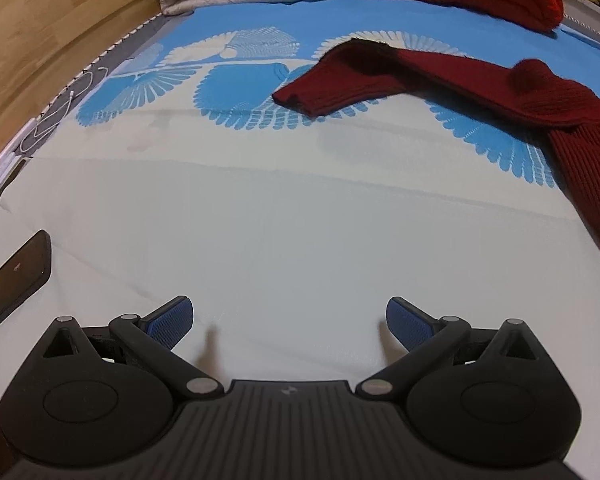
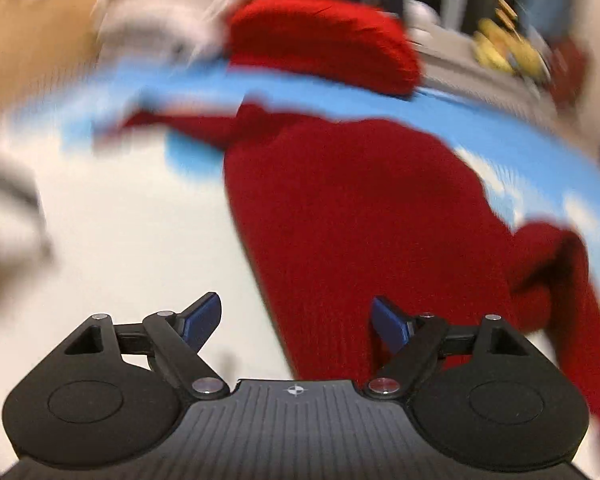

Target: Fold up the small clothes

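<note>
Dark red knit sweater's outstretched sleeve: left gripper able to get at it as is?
Probably yes: the left gripper is open over bare sheet, and nothing lies between it and the dark red knit sweater's sleeve.

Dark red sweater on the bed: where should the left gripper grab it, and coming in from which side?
Take the dark red sweater by the ribbed cuff of its outstretched sleeve. That end lies flat on the bed sheet and is the part nearest the left gripper, whose jaws stand open and empty. Probably best to come from the near side, over the bare sheet, one finger sliding under the cuff edge.
</note>
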